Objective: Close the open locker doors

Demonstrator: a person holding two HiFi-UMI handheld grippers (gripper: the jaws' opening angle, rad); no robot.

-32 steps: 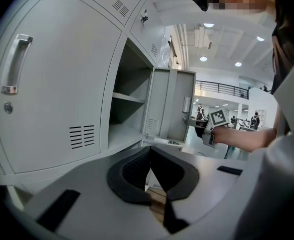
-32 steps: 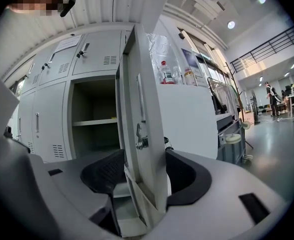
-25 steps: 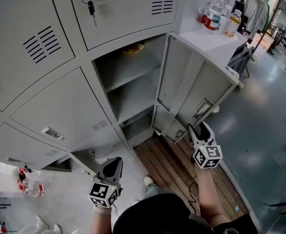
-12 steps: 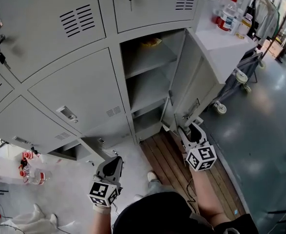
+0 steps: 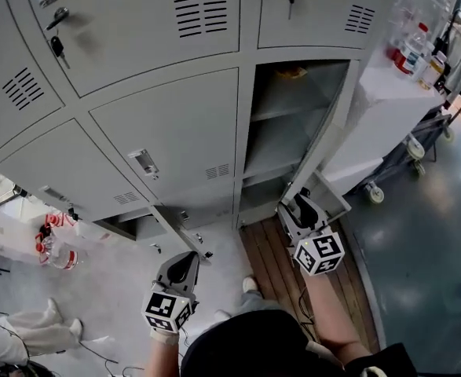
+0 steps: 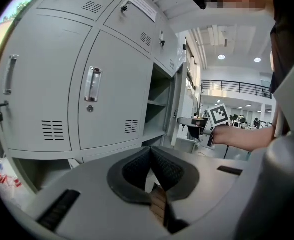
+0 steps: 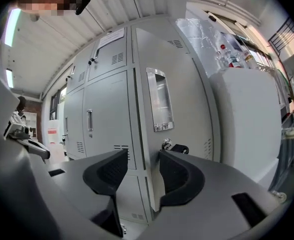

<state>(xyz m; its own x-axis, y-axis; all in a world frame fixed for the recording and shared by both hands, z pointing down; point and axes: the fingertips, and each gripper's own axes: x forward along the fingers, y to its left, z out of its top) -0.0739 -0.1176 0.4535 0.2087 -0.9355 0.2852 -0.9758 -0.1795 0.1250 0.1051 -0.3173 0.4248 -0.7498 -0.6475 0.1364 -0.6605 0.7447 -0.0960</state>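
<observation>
In the head view, the grey locker bank has one tall compartment [image 5: 281, 144] standing open, with shelves inside. Its door [image 5: 328, 124] stands nearly edge-on, partly swung in. My right gripper [image 5: 297, 204] is at that door's lower edge. In the right gripper view the door's edge [image 7: 148, 134] runs between the jaws of the right gripper [image 7: 143, 159]. The jaws have just been closing, and a gap still shows beside the left pad. My left gripper [image 5: 184, 259] hangs low, shut and empty; its pads meet in the left gripper view [image 6: 150, 151]. A small bottom door [image 5: 179, 230] also stands open.
A white wheeled cabinet [image 5: 379, 108] with bottles [image 5: 415, 49] on top stands right of the open door. Wooden floor planks [image 5: 273, 265] lie below the right gripper. Bottles and clutter [image 5: 53, 242] sit on the floor at left. A key [image 5: 57, 45] hangs from an upper lock.
The tall door has swung from wide open towards the locker, and the right gripper moved left with its edge. The head view has panned left along the lockers.
</observation>
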